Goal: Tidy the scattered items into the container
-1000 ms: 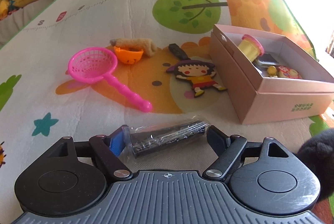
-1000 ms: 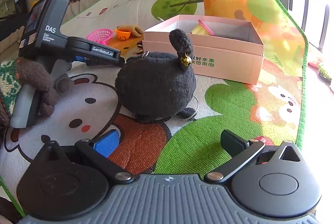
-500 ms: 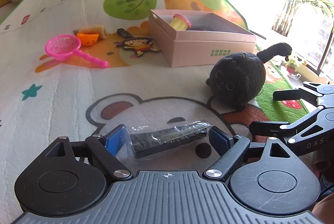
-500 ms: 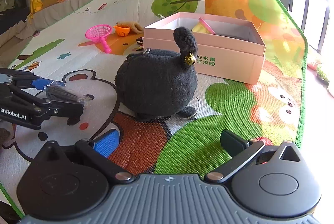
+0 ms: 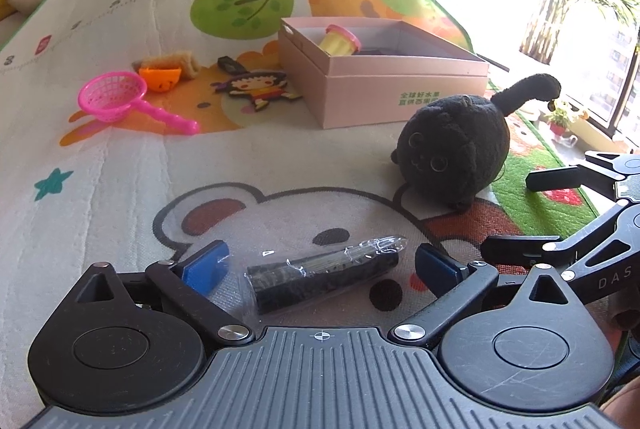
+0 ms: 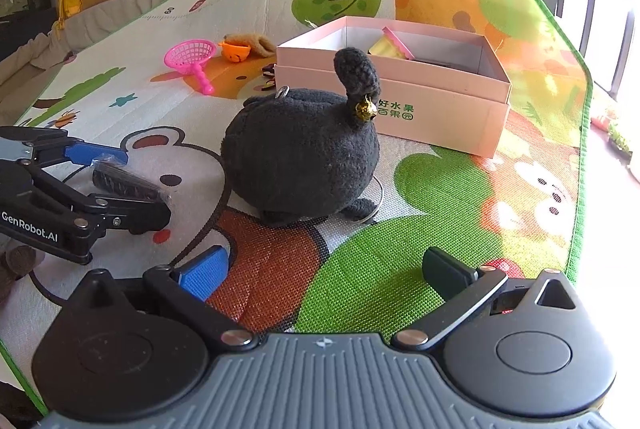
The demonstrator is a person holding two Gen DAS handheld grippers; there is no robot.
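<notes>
Your left gripper has just been opening; its jaws stand apart, the packet loose between them on the mat. Re-centre and grip before carrying it to the box. The right gripper gapes empty; its view alone shows the plush's bell.

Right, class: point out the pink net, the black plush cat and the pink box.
pink net (image 5: 111, 96), left wrist view, on the mesh bowl.
black plush cat (image 6: 300, 157), right wrist view, on its back.
pink box (image 5: 400, 97), left wrist view, on the front wall.
</notes>
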